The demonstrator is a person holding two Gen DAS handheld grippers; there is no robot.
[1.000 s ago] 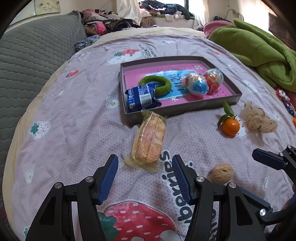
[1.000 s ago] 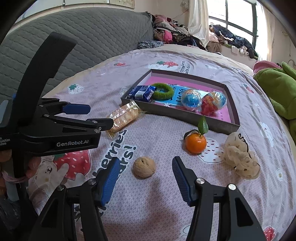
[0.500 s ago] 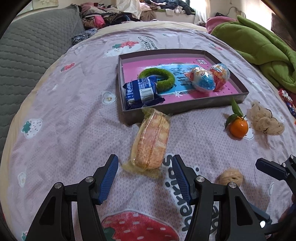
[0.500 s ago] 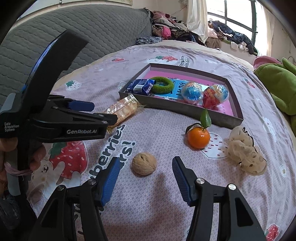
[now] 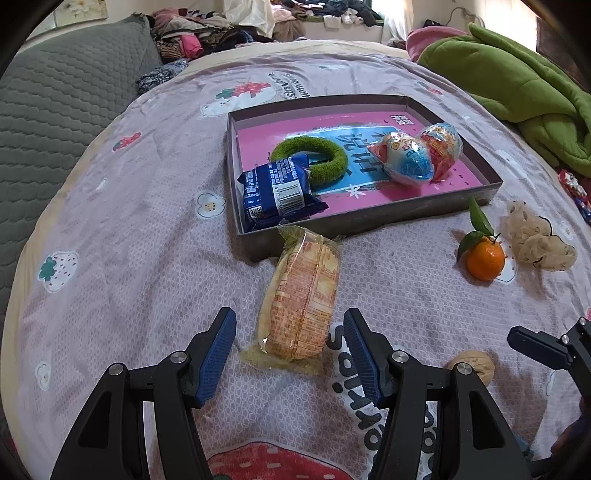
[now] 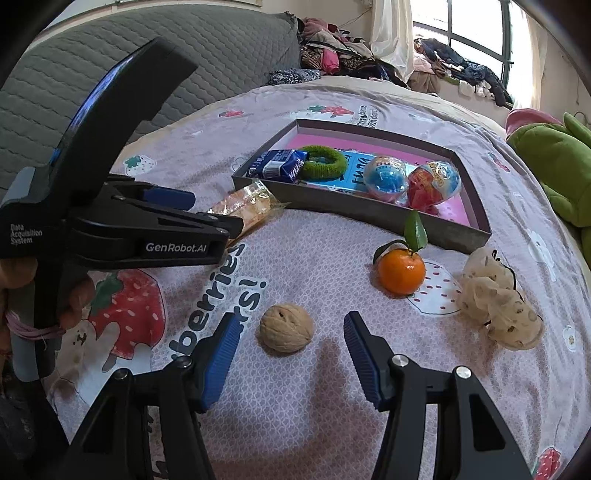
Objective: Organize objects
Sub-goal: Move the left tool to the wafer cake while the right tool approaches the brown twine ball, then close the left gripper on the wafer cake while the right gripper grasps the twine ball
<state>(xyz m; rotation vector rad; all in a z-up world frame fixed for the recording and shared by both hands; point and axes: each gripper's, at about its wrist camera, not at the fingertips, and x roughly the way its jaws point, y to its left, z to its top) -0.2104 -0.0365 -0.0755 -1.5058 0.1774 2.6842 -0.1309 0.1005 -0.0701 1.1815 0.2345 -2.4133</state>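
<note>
A clear-wrapped cracker pack (image 5: 301, 295) lies on the bedspread, its near end between the blue pads of my open left gripper (image 5: 290, 345), untouched. My open right gripper (image 6: 288, 345) straddles a walnut (image 6: 286, 328) without contact; the same walnut (image 5: 472, 367) shows low right in the left wrist view. A grey box (image 5: 369, 219) with a pink floor holds a blue snack packet (image 5: 277, 190), a green ring (image 5: 317, 158) and two foil eggs (image 5: 417, 155). A mandarin (image 6: 400, 271) with a leaf and a beige scrunchie (image 6: 498, 302) lie in front of the box (image 6: 369, 210).
A green blanket (image 5: 517, 81) is heaped at the right of the bed, a grey quilted headboard (image 5: 55, 103) stands on the left, and clothes (image 5: 229, 26) are piled beyond the far edge. A hand (image 6: 44, 291) grips the left gripper's handle.
The left gripper has crept forward, so the cracker pack's near end now sits between its pads. The right gripper has closed in slightly on the walnut. Both jaws stay equally wide.
</note>
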